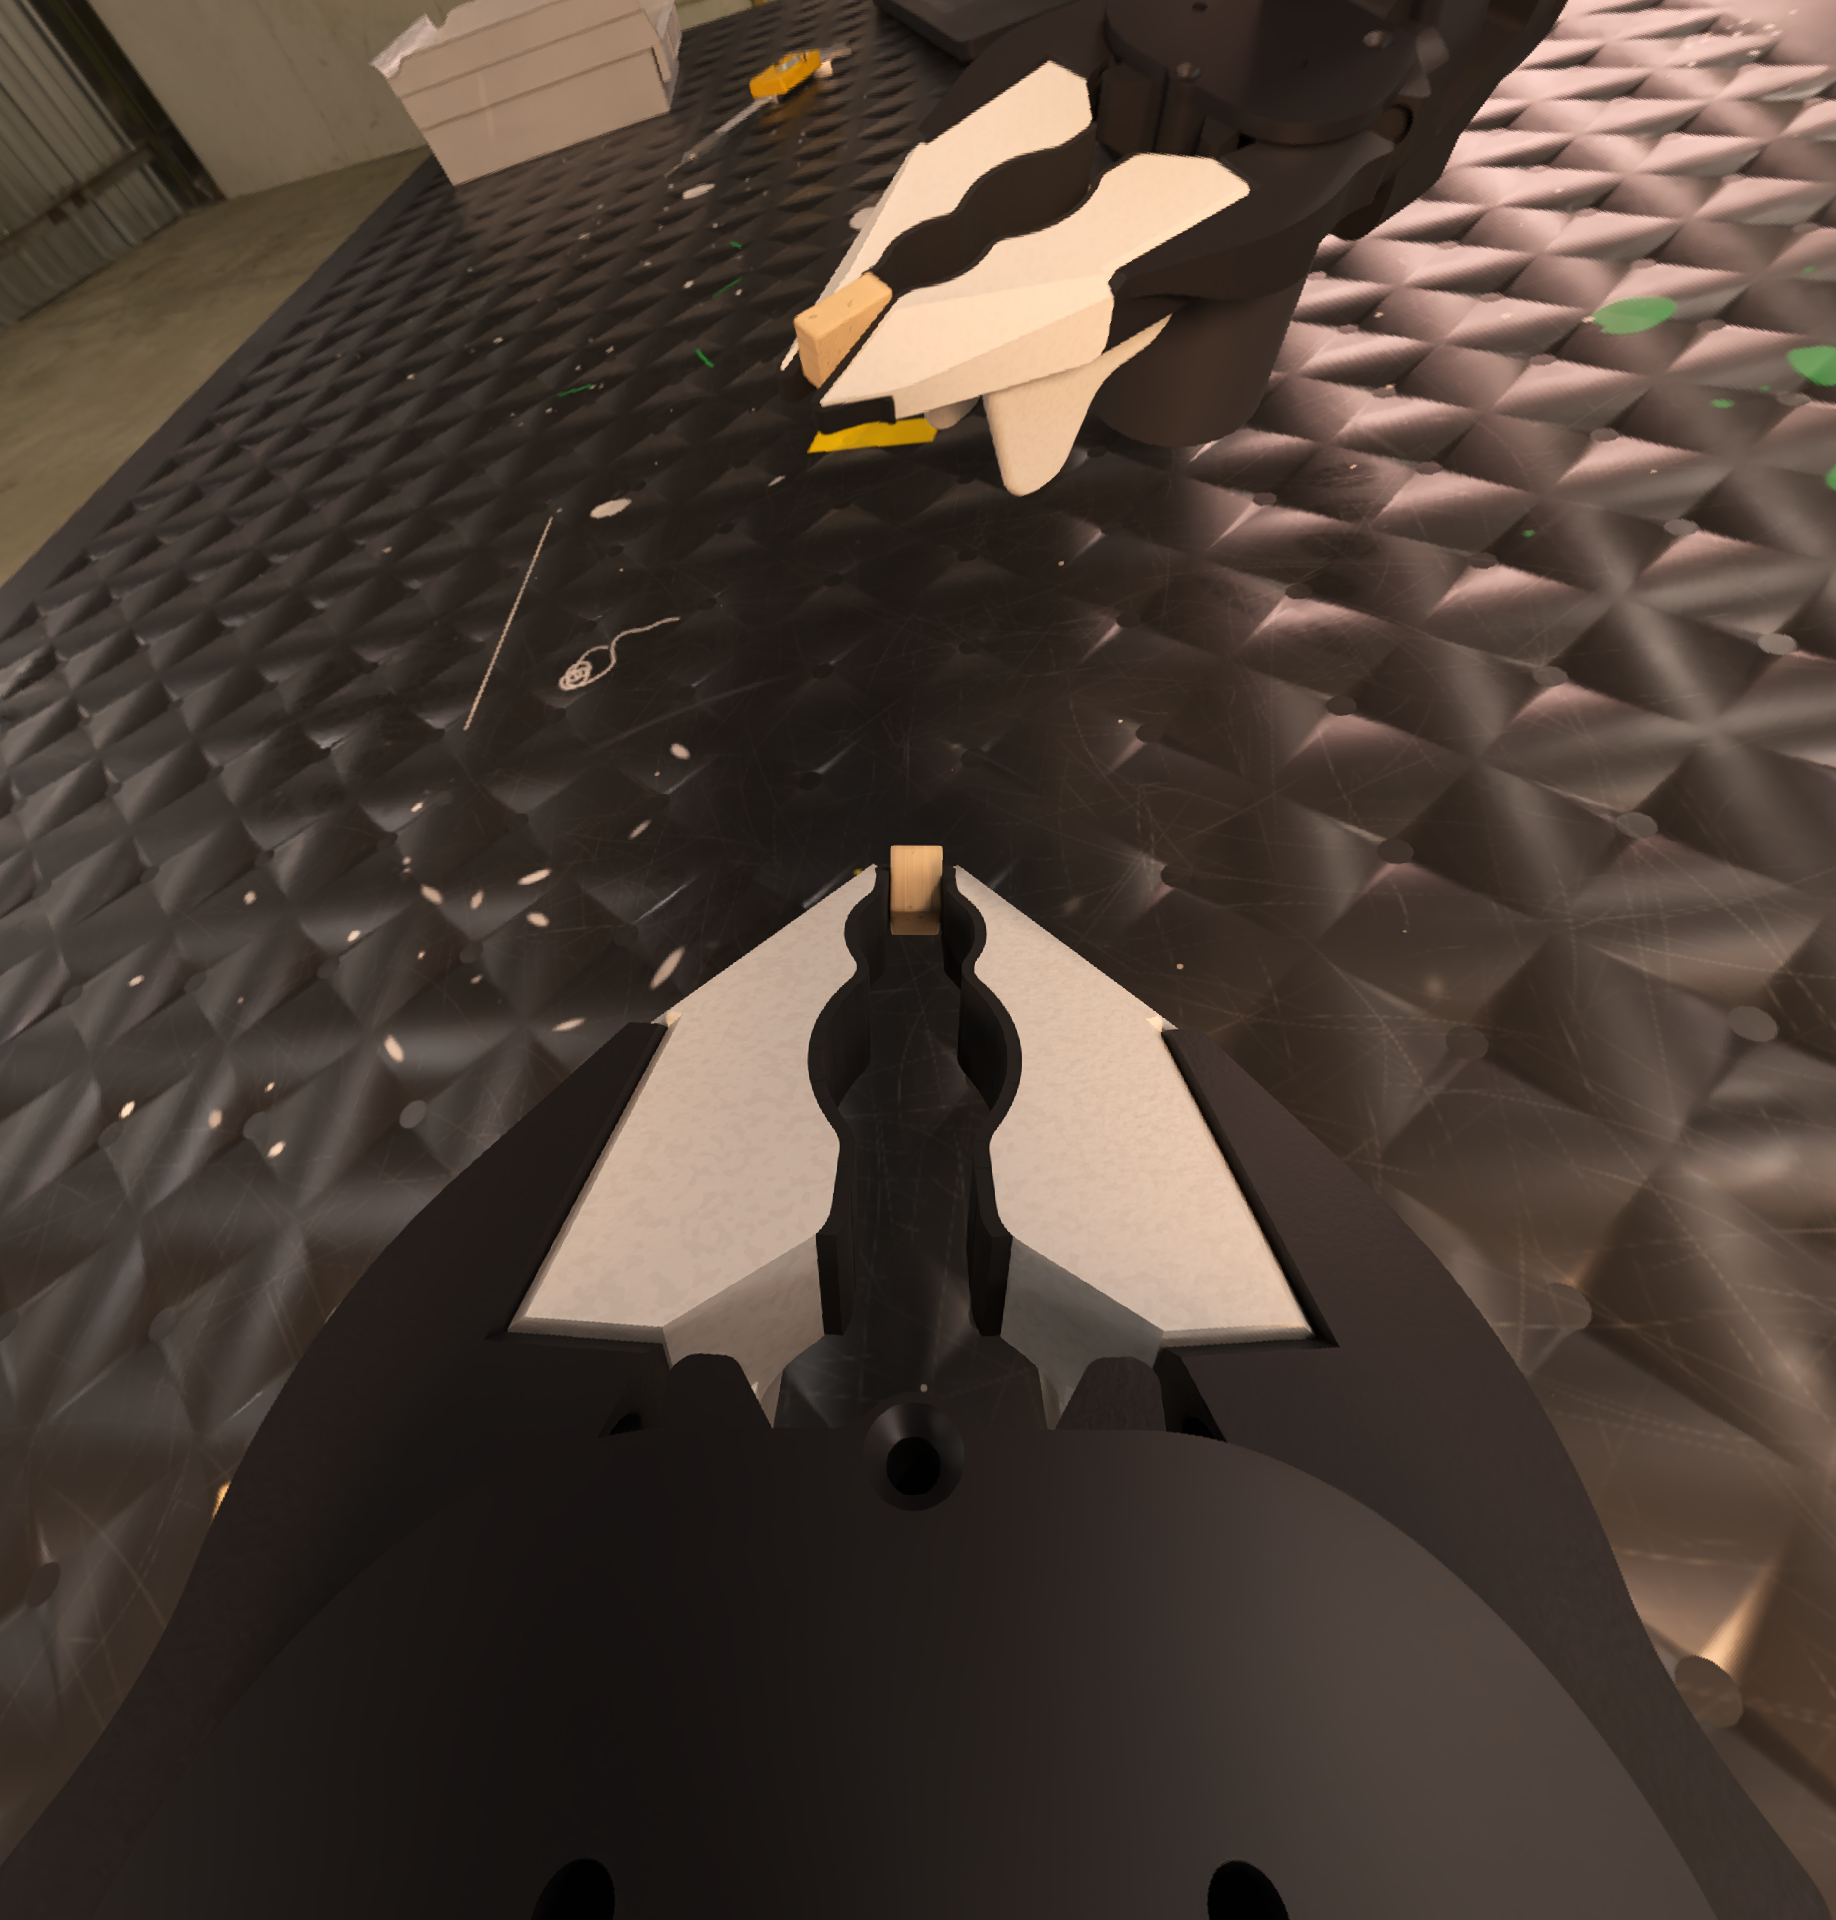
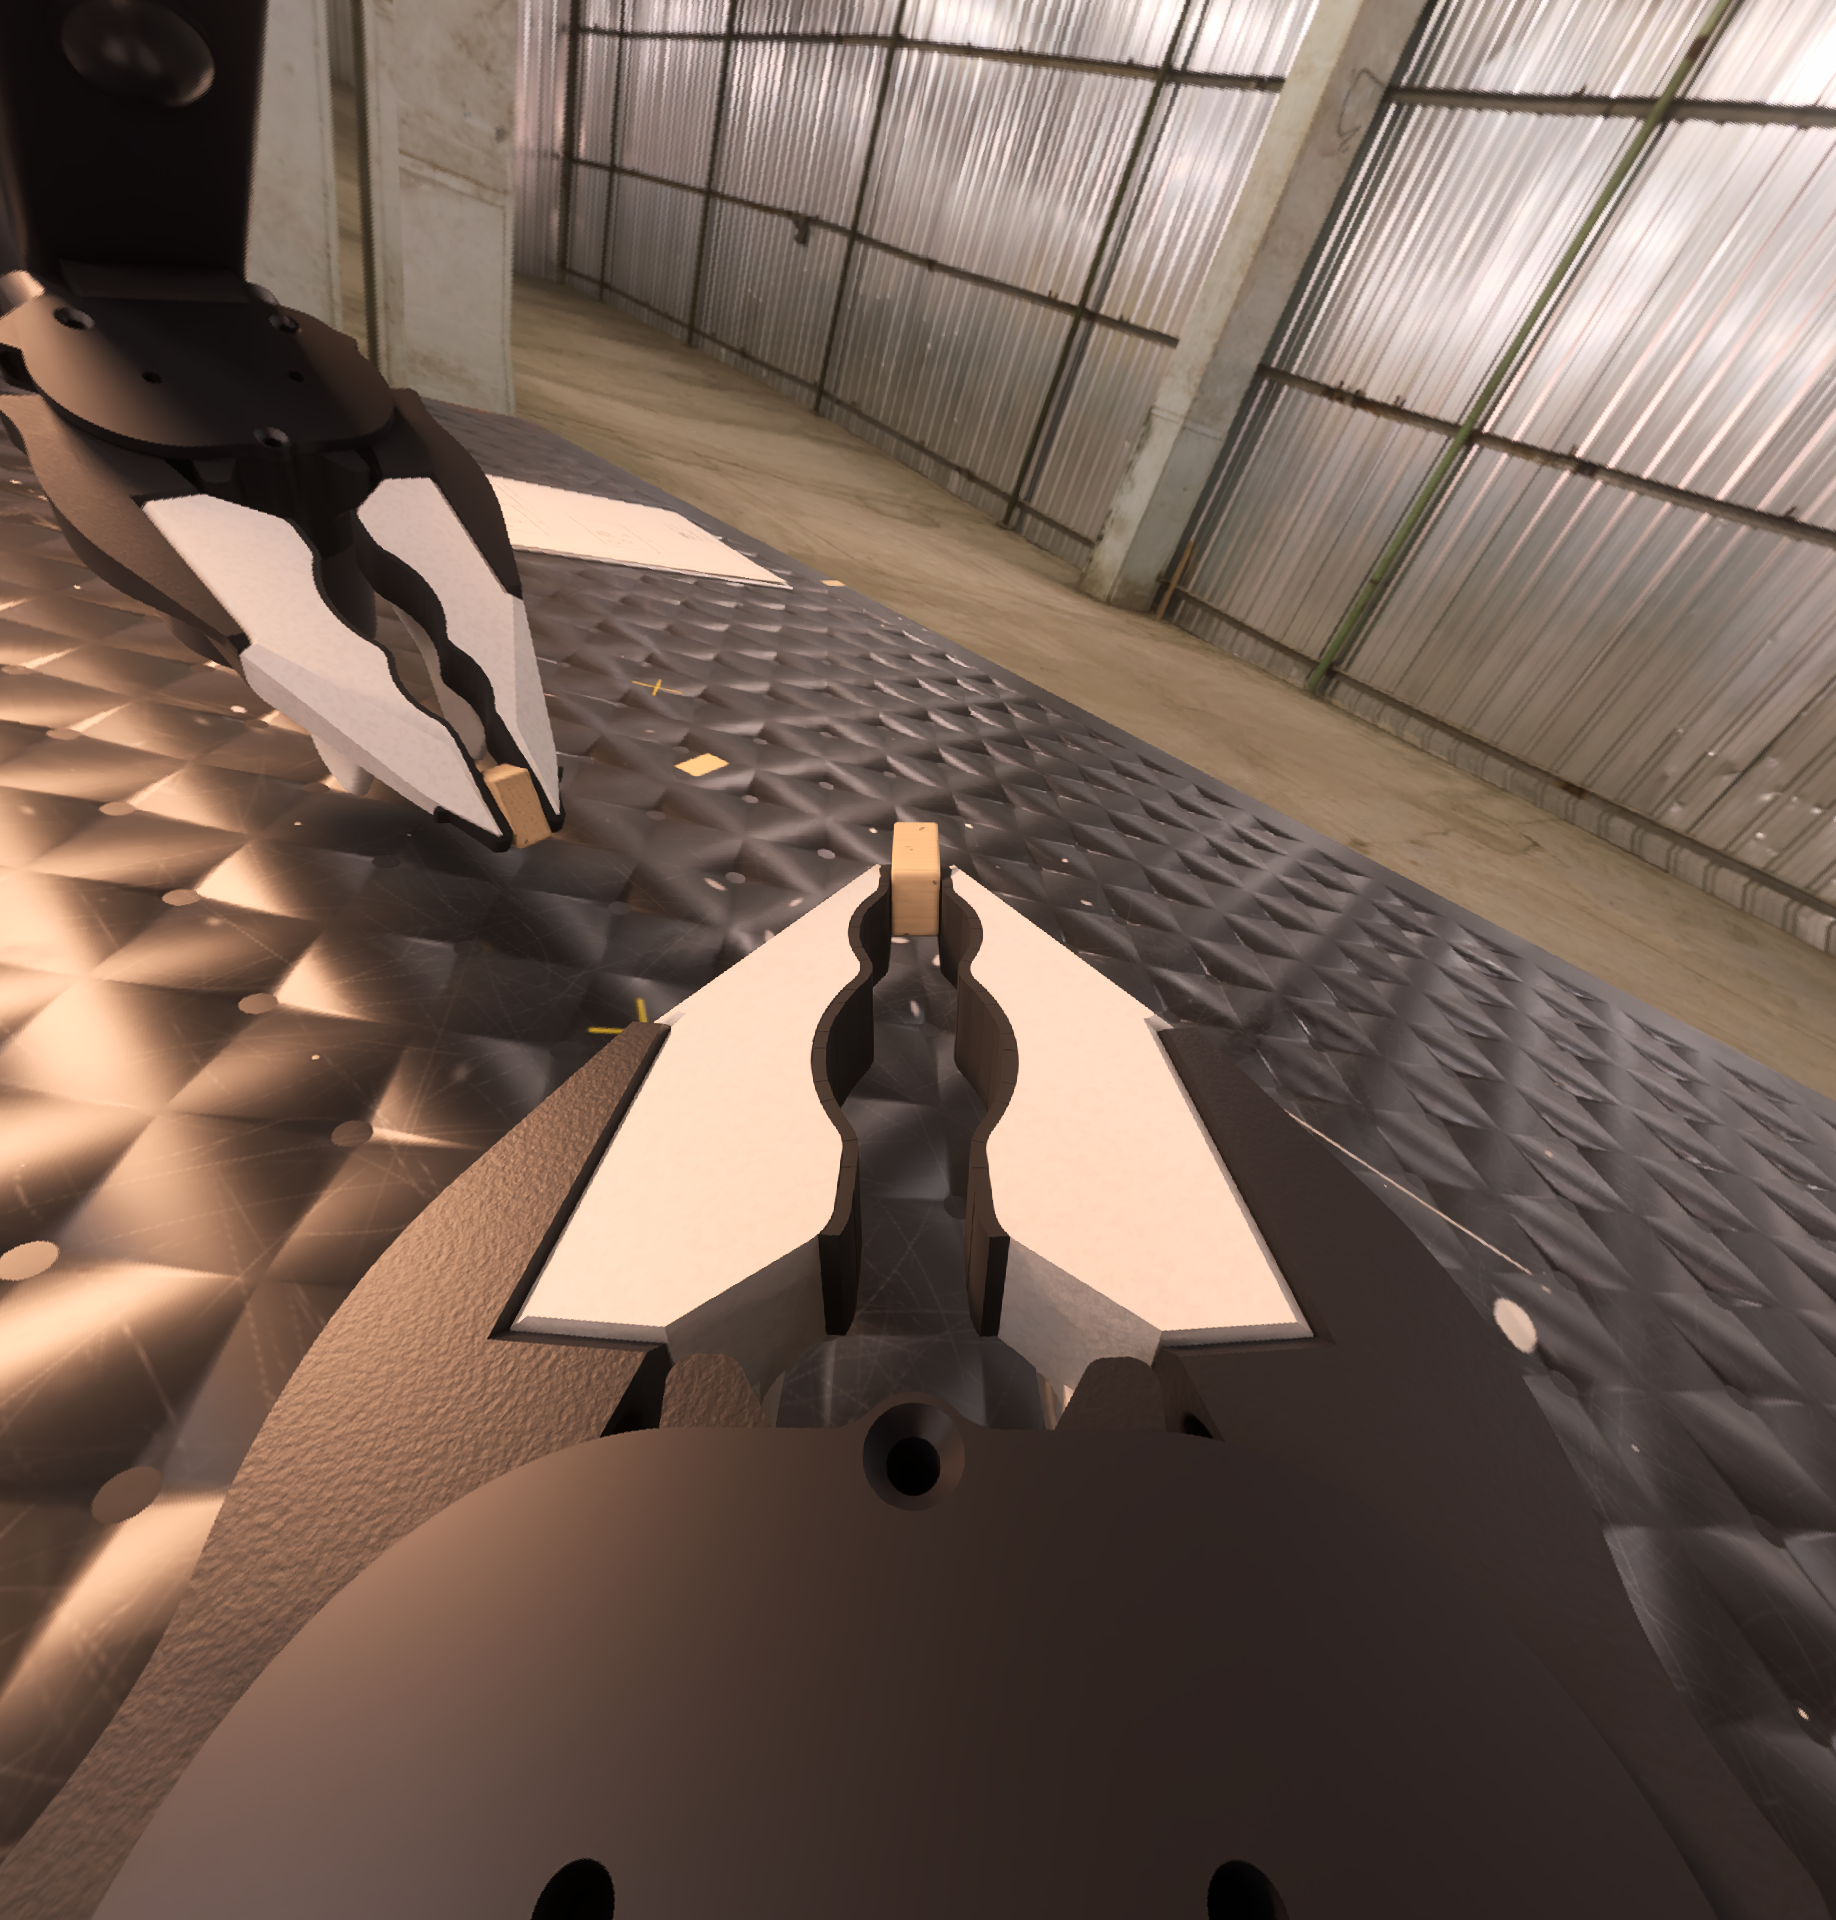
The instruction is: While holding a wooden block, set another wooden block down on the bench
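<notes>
My left gripper (image 1: 915,883) is shut on a small pale wooden block (image 1: 915,881) at its fingertips, above the dark patterned bench (image 1: 1309,831). My right gripper (image 2: 915,883) is shut on a second wooden block (image 2: 914,878), also above the bench (image 2: 1153,831). In the left wrist view the right gripper (image 1: 841,348) shows at the top with its block (image 1: 839,324) low over the bench. In the right wrist view the left gripper (image 2: 524,805) shows at the upper left with its block (image 2: 519,802) close to the bench surface.
White boxes (image 1: 540,83) and a yellow tool (image 1: 784,75) lie at the bench's far end. A yellow piece (image 1: 872,434) lies under the right gripper. Green spots (image 1: 1818,364) mark the right side. A white sheet (image 2: 623,530) and a tan tag (image 2: 701,766) lie near the bench edge.
</notes>
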Action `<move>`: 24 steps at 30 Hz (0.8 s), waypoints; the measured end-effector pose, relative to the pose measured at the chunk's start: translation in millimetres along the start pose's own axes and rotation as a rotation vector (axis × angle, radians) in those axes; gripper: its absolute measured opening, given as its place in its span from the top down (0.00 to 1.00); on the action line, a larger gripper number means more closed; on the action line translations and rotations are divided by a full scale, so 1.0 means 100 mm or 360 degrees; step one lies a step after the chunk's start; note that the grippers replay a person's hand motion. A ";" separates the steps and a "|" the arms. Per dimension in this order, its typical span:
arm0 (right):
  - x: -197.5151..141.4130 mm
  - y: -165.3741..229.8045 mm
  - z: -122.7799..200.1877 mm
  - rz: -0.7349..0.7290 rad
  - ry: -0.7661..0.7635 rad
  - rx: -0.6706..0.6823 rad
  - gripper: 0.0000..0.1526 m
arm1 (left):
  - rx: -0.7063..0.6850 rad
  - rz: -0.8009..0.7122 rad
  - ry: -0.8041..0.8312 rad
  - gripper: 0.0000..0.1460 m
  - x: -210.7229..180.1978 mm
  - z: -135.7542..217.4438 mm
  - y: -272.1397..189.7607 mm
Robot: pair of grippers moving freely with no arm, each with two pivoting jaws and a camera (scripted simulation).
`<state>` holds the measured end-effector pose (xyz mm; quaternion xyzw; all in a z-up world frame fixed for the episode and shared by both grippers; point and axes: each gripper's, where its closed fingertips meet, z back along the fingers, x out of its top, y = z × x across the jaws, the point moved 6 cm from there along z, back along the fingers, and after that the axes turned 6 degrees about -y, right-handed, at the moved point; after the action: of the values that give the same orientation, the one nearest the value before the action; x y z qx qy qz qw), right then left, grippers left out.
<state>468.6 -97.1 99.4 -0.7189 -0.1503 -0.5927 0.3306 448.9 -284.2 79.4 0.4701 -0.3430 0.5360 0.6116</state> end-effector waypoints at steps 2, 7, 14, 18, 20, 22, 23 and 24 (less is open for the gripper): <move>0.00 0.00 0.00 -0.0003 -0.0009 0.0004 0.95 | 0.0000 0.0017 0.0010 0.94 -0.02 0.00 0.01; 0.00 0.00 0.00 -0.0009 -0.0009 0.0011 0.95 | 0.0008 0.0059 0.0011 0.94 -0.04 0.00 0.05; 0.00 0.01 0.00 0.0008 -0.0003 0.0023 0.95 | -0.0041 0.0032 0.0089 0.94 -0.07 -0.01 0.02; -0.01 -0.01 0.00 -0.0010 -0.0007 0.0014 0.95 | -0.0109 -0.0066 0.0304 0.94 -0.14 -0.03 -0.04; -0.01 -0.02 0.00 -0.0019 -0.0011 0.0008 0.95 | -0.0148 -0.0116 0.0401 0.94 -0.16 -0.05 -0.08; -0.01 -0.02 -0.01 -0.0022 -0.0009 0.0005 0.95 | -0.0219 -0.0144 0.0489 0.94 -0.19 -0.07 -0.15; -0.01 -0.02 -0.01 -0.0021 -0.0007 0.0005 0.95 | -0.0240 -0.0148 0.0516 0.94 -0.19 -0.08 -0.17; -0.01 -0.02 -0.01 -0.0018 -0.0004 0.0005 0.95 | -0.0252 -0.0154 0.0512 0.94 -0.20 -0.09 -0.19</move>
<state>466.5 -96.3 99.1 -0.7182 -0.1558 -0.5934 0.3282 463.2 -281.7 54.3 0.3448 -0.2586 0.5456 0.7188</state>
